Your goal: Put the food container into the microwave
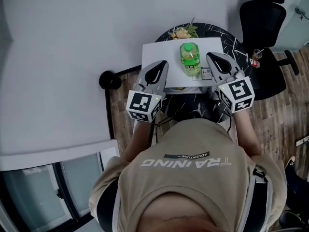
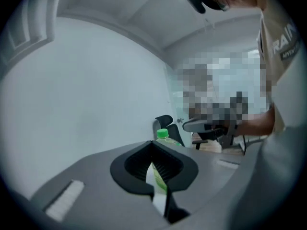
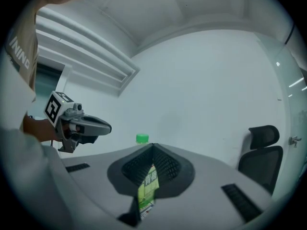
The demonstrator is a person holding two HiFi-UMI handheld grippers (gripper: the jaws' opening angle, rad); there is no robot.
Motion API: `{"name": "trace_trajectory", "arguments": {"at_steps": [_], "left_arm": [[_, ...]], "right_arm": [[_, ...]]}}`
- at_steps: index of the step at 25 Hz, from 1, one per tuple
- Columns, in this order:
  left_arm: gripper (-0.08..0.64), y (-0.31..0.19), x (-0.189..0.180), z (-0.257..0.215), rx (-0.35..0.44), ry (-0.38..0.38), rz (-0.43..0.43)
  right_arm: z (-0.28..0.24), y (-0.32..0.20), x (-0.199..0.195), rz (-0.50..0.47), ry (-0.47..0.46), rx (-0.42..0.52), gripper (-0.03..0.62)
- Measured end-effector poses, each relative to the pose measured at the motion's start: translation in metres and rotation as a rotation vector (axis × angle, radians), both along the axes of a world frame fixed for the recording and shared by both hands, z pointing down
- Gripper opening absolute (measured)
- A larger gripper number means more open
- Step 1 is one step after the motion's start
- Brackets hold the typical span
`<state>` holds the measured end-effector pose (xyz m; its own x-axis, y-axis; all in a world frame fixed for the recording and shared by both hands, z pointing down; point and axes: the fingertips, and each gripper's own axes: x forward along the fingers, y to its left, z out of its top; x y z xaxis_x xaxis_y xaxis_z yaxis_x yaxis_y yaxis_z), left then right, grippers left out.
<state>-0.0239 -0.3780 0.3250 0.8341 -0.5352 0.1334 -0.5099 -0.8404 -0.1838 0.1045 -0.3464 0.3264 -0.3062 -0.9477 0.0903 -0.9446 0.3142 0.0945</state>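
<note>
A white microwave [image 1: 159, 54] is seen from above, straight ahead of me. A green bottle [image 1: 190, 58] stands on its top. Beyond it, a food container with salad [image 1: 183, 32] rests on a black marbled table [image 1: 227, 35]. My left gripper [image 1: 162, 65] hovers at the microwave's left front, shut and holding nothing. My right gripper [image 1: 211, 58] hovers at the right front, also shut and holding nothing. In the left gripper view the jaw tips [image 2: 152, 143] meet, with the bottle's green cap [image 2: 163, 133] behind them. The right gripper [image 3: 153, 146] likewise shows the cap [image 3: 142, 138] beyond it.
A black office chair [image 1: 263, 18] stands at the right, also seen as the chair [image 3: 261, 147] in the right gripper view. A small red-labelled bottle [image 1: 254, 62] sits at the table's right edge. A black round object [image 1: 110, 80] lies on the floor at the left, by the white wall.
</note>
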Motion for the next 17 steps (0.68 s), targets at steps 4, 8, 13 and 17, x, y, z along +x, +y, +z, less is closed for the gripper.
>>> {"name": "trace_trajectory", "arguments": {"at_steps": [4, 8, 13, 17], "left_arm": [[0.009, 0.009, 0.004, -0.004, 0.100, -0.059, 0.016], [0.009, 0.007, 0.015, -0.005, 0.169, -0.096, 0.009], [0.009, 0.001, 0.016, -0.008, 0.179, -0.090, -0.026], [0.009, -0.009, 0.013, -0.007, 0.193, -0.102, -0.078]], "right_arm": [[-0.003, -0.001, -0.002, 0.000, 0.015, -0.005, 0.009], [-0.006, -0.005, -0.003, -0.004, 0.030, 0.003, 0.009], [-0.009, -0.005, -0.002, -0.015, 0.041, 0.015, 0.009], [-0.005, -0.008, 0.004, -0.009, 0.083, 0.028, 0.009]]}}
